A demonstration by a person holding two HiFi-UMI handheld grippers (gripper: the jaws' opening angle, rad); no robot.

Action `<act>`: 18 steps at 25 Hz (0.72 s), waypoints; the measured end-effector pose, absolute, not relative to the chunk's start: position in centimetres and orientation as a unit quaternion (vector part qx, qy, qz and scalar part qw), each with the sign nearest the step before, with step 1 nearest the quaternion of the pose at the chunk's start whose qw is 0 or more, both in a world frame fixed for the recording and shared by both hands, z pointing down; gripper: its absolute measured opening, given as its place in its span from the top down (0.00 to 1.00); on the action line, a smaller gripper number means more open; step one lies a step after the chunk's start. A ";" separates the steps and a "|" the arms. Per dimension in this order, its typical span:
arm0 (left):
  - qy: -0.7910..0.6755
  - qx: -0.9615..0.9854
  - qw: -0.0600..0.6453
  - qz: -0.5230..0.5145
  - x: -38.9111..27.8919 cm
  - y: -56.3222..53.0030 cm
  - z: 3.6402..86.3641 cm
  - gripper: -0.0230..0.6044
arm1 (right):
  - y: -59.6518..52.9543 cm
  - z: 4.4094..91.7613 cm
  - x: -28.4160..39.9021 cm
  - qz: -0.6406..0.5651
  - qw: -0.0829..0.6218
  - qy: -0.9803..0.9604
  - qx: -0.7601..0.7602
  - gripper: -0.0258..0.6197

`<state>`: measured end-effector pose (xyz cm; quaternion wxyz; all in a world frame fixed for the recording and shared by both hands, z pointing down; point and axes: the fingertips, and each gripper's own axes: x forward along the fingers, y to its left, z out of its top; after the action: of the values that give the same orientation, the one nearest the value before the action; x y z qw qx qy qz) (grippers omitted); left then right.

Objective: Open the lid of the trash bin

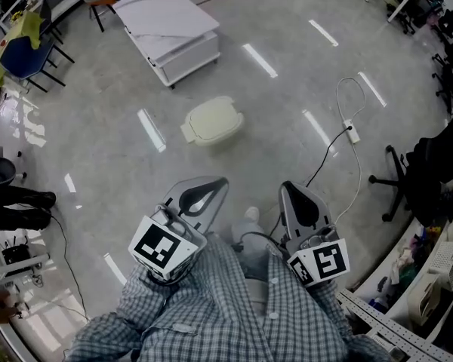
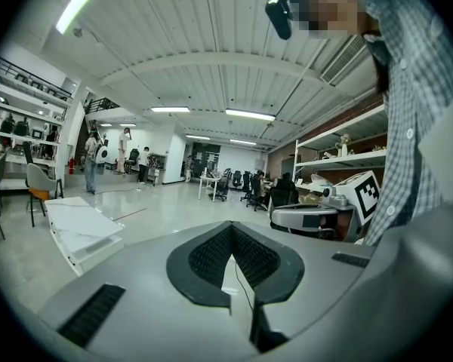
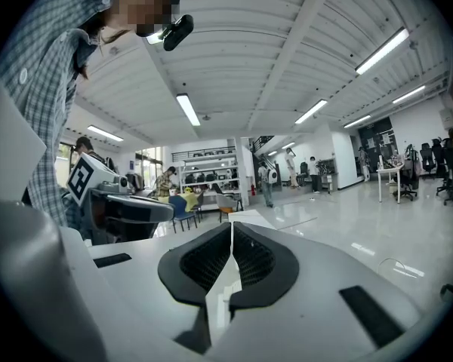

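**Both grippers closed and empty, bin well ahead on the floor**

Checked blue-and-white shirt sleeves (image 1: 211, 315) fill the bottom of the head view, with 2 grey grippers level in front of them. On the left gripper (image 1: 220, 181) the jaws meet at the tips with nothing between them, and the right gripper (image 1: 285, 187) is the same.

The cream, rounded plastic trash bin (image 1: 211, 121) stands well ahead of both, its lid down. Only bare floor lies between it and the jaws. Beyond it sits a low white rectangular table (image 1: 170, 25). To the right are a white power strip (image 1: 352, 132) with trailing cables and a black swivel chair (image 1: 408, 176). A blue chair (image 1: 19, 55) draped in yellow stands far left.

The glossy grey floor (image 1: 98, 127) mirrors strip lights. The 2 gripper views show a ribbed white ceiling (image 2: 211, 66), shelving and distant people. The bin appears only in the head view.
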<state>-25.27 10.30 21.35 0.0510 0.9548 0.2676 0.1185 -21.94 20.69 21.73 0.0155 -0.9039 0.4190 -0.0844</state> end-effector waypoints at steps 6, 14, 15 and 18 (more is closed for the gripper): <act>0.255 0.958 0.051 0.120 -21.0 13.3 20.5 0.96 | 23.5 21.3 -17.1 -0.091 0.015 0.430 -0.898 0.92; 0.228 0.966 0.034 0.121 -16.6 15.6 20.0 0.96 | 26.8 21.3 -12.7 -0.090 0.012 0.442 -0.892 0.92; 0.226 0.966 0.033 0.123 -16.3 15.8 19.8 0.96 | 27.2 21.4 -12.5 -0.093 0.012 0.443 -0.892 0.92; 0.222 0.966 0.026 0.127 -15.2 16.1 19.9 0.96 | 28.2 21.7 -11.6 -0.098 0.014 0.437 -0.894 0.92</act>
<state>-15.25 16.06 19.86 0.0261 0.9664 0.2219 0.1272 -11.64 28.22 21.66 0.0140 -0.8941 0.4368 -0.0984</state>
